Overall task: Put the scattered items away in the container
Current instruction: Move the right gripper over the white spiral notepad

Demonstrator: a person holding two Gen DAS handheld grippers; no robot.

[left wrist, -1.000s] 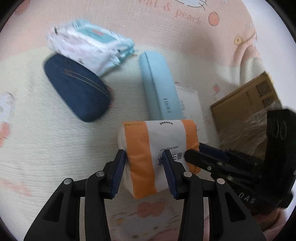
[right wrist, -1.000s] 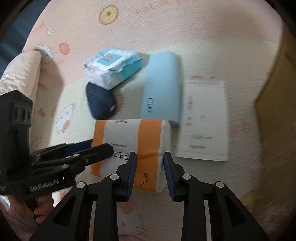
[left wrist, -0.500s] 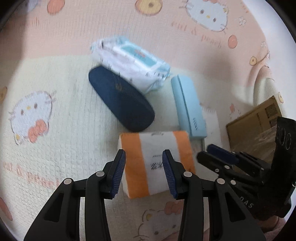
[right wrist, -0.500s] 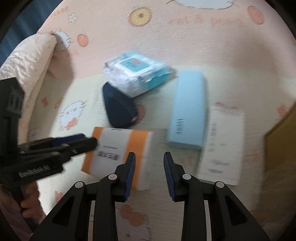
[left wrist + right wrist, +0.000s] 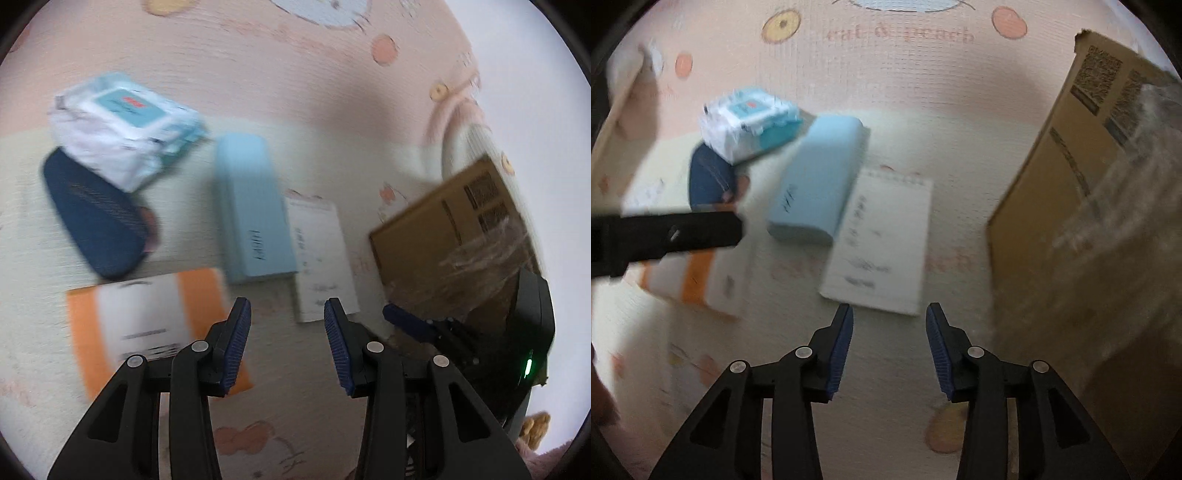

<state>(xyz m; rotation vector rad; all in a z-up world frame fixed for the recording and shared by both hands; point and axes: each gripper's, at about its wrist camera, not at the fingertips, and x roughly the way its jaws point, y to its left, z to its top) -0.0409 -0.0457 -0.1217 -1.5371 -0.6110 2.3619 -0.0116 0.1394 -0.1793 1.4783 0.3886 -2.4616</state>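
An orange-and-white tissue pack lies on the patterned mat, left of my left gripper, which is open and empty. A light blue case, a dark blue case, a wet-wipes pack and a white notepad lie beyond. My right gripper is open and empty, just short of the notepad. The cardboard box stands to the right. The tissue pack is partly hidden behind the left gripper's finger in the right wrist view.
The pink and cream cartoon mat covers the whole surface. The cardboard box has clear plastic wrap over it. The other gripper's black body sits at the right of the left wrist view. A padded edge rises at far left.
Both grippers let go of the tissue pack and pulled back. Both views have swung right, toward the notepad and the box. The pack now lies on the mat.
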